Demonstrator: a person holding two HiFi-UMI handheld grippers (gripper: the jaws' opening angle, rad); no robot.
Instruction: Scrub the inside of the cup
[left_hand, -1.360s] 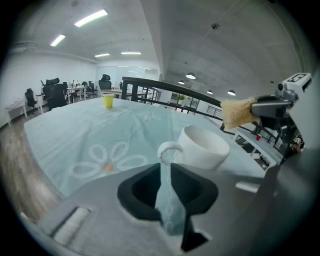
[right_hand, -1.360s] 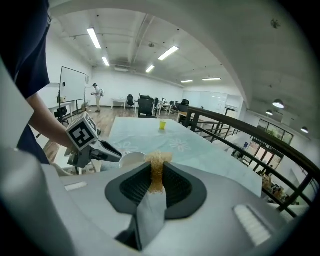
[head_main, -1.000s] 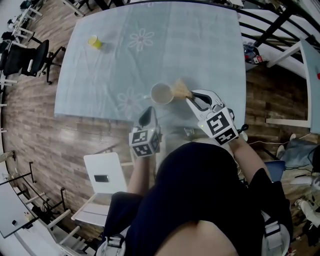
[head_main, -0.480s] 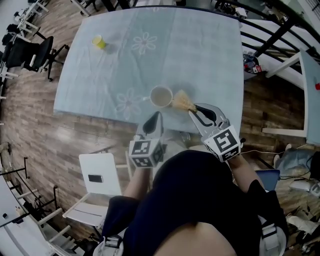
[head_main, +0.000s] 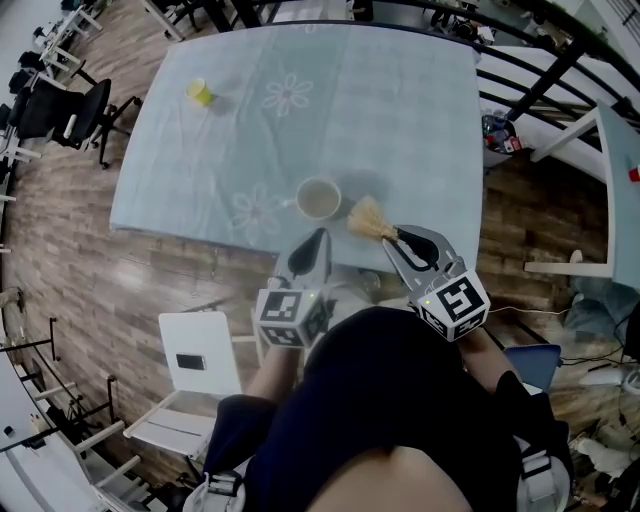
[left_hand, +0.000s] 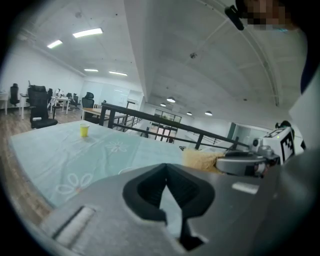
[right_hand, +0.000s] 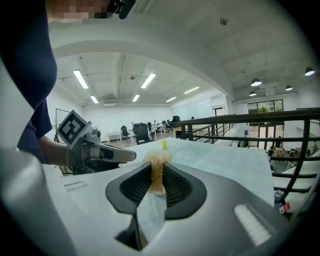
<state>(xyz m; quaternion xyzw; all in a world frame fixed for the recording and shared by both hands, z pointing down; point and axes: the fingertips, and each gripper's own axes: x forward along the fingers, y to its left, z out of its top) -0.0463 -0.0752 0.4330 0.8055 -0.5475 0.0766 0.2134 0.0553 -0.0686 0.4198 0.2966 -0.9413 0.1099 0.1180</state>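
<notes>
In the head view, the left gripper (head_main: 315, 241) has its jaws pressed together with nothing between them, and its tip is over the near edge of the table covered with a light blue flowered cloth (head_main: 400, 110). The round pale cup with a small handle (head_main: 318, 198) stands upright on the cloth just ahead of this tip, not touched. The right gripper (head_main: 396, 241) is closed on the dark handle of a brush with straw-coloured bristles (head_main: 368, 217); the bristles point away from the gripper and are near the cup's right side, outside it. A small yellow cup (head_main: 200, 92) stands far ahead and to the left of both grippers. In the left gripper view, the jaws meet at the left gripper's tip (left_hand: 166, 172) and are empty; the brush (left_hand: 200, 159) and the right gripper (left_hand: 245, 162) are to its right, and the yellow cup (left_hand: 84, 130) is far ahead on the left. In the right gripper view, the right gripper (right_hand: 156, 186) clamps the brush (right_hand: 157, 162) between the ribbed pads, the left gripper (right_hand: 102, 154) is at its left, and the yellow cup (right_hand: 163, 144) is far ahead.
</notes>
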